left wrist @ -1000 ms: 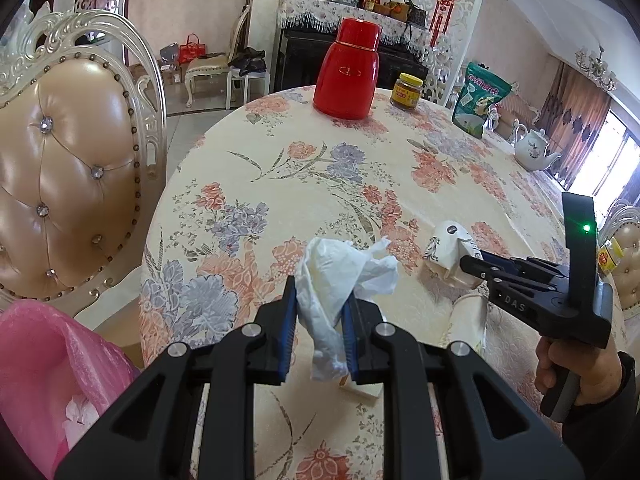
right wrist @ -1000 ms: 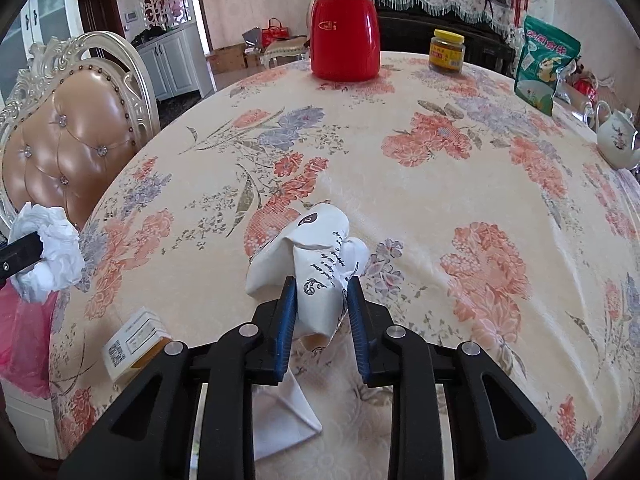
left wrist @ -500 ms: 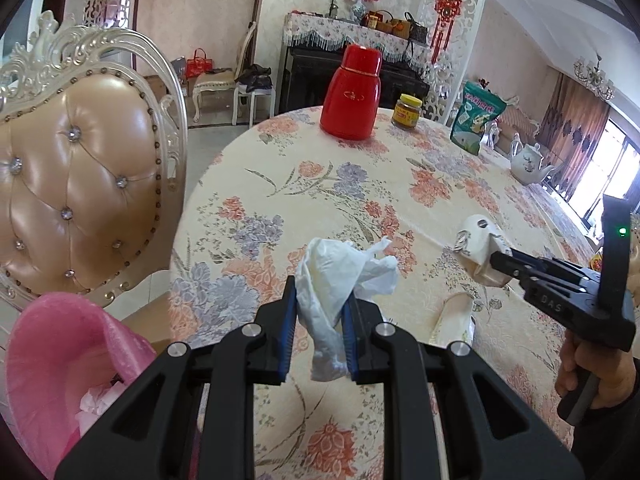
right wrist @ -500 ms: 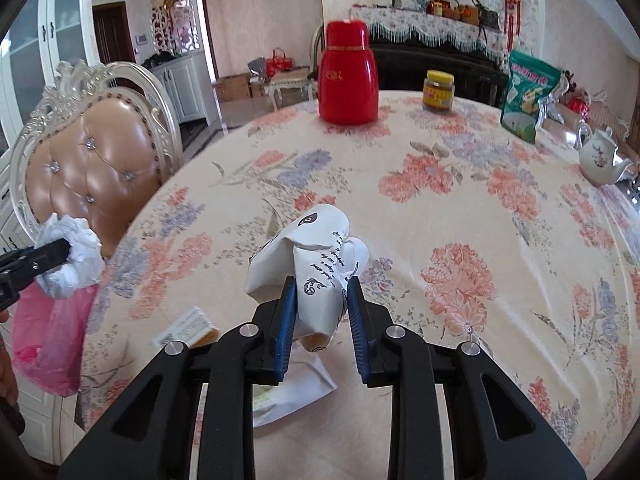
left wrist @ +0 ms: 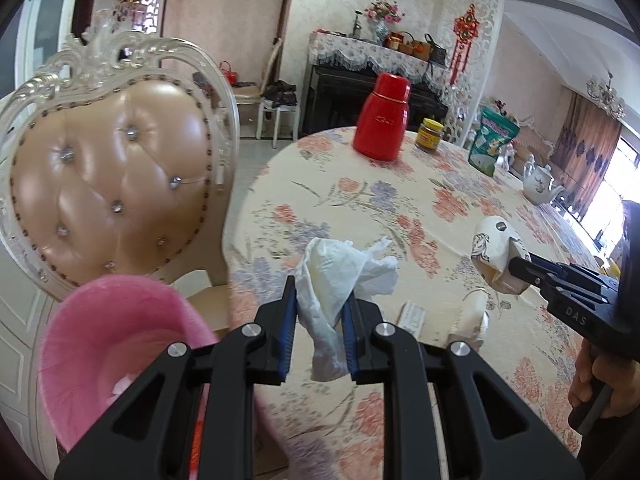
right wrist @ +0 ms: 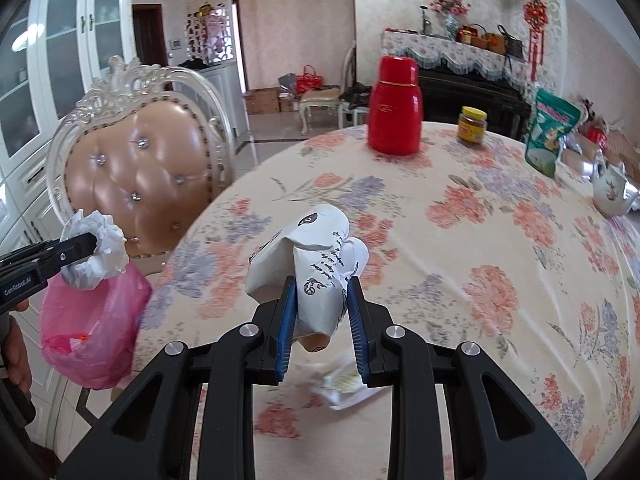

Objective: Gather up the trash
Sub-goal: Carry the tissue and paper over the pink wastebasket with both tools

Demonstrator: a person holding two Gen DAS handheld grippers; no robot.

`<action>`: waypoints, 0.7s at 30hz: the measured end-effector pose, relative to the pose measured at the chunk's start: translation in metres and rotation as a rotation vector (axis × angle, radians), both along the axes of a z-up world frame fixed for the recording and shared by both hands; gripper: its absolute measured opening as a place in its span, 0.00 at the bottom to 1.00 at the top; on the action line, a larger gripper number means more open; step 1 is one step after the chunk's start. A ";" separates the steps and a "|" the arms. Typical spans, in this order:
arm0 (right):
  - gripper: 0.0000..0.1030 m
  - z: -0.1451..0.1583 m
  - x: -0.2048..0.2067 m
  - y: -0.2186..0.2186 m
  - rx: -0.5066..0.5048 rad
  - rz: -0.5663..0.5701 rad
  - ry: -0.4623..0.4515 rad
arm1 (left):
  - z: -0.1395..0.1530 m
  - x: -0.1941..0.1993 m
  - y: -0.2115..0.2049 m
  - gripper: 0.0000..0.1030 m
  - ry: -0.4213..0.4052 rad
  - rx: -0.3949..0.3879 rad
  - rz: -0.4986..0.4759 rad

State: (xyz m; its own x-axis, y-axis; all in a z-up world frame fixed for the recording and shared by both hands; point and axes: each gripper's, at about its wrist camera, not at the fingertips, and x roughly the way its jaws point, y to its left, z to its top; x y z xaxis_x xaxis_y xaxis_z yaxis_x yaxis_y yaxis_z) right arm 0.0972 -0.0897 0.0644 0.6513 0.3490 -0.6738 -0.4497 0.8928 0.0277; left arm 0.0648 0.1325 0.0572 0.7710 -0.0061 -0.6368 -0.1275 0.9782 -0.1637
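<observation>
My left gripper (left wrist: pixel 320 300) is shut on a crumpled white tissue (left wrist: pixel 340 268), held in the air near the table's left edge, above and right of an open pink trash bag (left wrist: pixel 116 340). My right gripper (right wrist: pixel 322 296) is shut on a crushed white paper cup (right wrist: pixel 312 268) with printed text, lifted above the floral tablecloth (right wrist: pixel 460 240). The cup (left wrist: pixel 494 248) and right gripper also show in the left wrist view at right. The tissue (right wrist: pixel 96 252) and pink bag (right wrist: pixel 92 328) show at left in the right wrist view.
A small white packet (left wrist: pixel 412 314) and a white wrapper (right wrist: pixel 344 384) lie on the table near its front. A red thermos (left wrist: pixel 382 116), jar (left wrist: pixel 430 134), green snack bag (left wrist: pixel 494 140) and teapot (left wrist: pixel 540 184) stand at the far side. A padded chair (left wrist: pixel 108 176) stands left.
Both grippers have risen and pulled back from the table with their loads. The left one has shifted left, so the pink bag's opening now lies closer below it.
</observation>
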 end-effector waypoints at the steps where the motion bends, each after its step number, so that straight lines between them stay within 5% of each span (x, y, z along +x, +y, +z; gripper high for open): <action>1: 0.24 0.001 -0.003 0.004 0.000 0.009 -0.002 | 0.001 -0.004 0.005 0.20 -0.002 0.001 0.008; 21: 0.24 0.007 -0.050 0.119 0.005 0.208 -0.005 | 0.006 -0.080 0.103 0.20 -0.017 0.015 0.185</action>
